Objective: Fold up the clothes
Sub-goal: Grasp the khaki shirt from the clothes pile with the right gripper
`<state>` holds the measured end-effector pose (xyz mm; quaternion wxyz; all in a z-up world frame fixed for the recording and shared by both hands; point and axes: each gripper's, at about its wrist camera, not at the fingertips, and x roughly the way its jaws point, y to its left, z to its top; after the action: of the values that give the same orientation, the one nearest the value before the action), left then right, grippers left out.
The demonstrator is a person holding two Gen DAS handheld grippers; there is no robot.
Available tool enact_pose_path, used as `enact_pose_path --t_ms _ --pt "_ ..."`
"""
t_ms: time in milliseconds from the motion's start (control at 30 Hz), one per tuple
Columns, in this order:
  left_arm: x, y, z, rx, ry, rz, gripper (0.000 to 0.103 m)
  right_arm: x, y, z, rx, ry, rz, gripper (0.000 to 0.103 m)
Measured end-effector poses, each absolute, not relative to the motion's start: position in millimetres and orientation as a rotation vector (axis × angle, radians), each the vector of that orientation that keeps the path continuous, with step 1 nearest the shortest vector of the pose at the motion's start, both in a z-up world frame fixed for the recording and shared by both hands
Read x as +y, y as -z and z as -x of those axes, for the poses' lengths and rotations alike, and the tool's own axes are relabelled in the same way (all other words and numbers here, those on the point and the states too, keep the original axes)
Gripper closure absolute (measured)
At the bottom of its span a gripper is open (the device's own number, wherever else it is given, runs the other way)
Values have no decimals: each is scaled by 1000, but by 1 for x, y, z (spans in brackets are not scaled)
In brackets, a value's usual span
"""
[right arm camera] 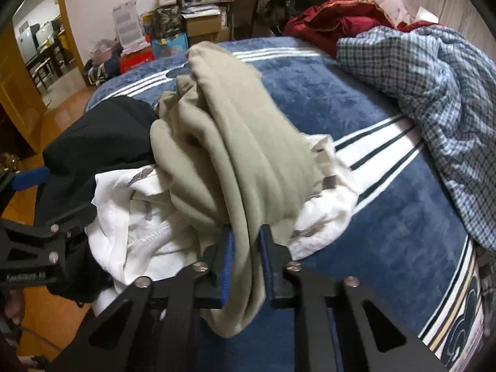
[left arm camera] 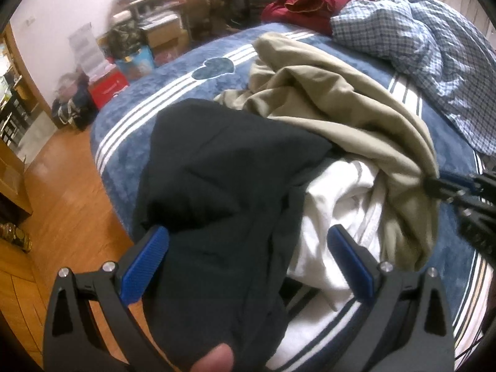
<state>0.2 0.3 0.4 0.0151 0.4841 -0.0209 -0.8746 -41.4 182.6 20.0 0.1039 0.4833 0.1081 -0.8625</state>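
A pile of clothes lies on the bed: a khaki garment [right arm camera: 235,142], a white garment [right arm camera: 130,217] and a black garment [left arm camera: 223,186]. My right gripper [right arm camera: 246,241] is shut on a bunched fold of the khaki garment, which hangs between its blue pads. It also shows at the right edge of the left wrist view [left arm camera: 434,184], pinching the khaki garment [left arm camera: 341,99]. My left gripper [left arm camera: 248,241] is open, its jaws wide apart over the black garment and the white garment [left arm camera: 334,217]. In the right wrist view it shows at the left edge, where its jaws cannot be seen.
The bed has a blue blanket [right arm camera: 325,99] with white and dark stripes. A blue checked quilt [right arm camera: 434,86] and red bedding [right arm camera: 325,24] lie at the back right. Wooden floor [left arm camera: 62,186] lies left of the bed, with cluttered shelves and boxes [right arm camera: 186,15] beyond.
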Motion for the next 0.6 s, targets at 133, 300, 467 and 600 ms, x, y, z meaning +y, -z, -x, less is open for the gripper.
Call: enact_pose_path --t_ms 133,300,467,600 --pt "2 -4 0 -70 2732 -1511 1 209 -32 40 410 2595 -1448 90" --pt "5 4 8 -96 2758 -1499 1 263 -45 38 315 2754 -1488 90" --pt "14 2 14 -71 2765 -1531 1 231 -55 24 287 2639 -1338 56" --pt "6 4 15 -66 2754 -1541 1 169 -50 22 327 2494 -1213 36"
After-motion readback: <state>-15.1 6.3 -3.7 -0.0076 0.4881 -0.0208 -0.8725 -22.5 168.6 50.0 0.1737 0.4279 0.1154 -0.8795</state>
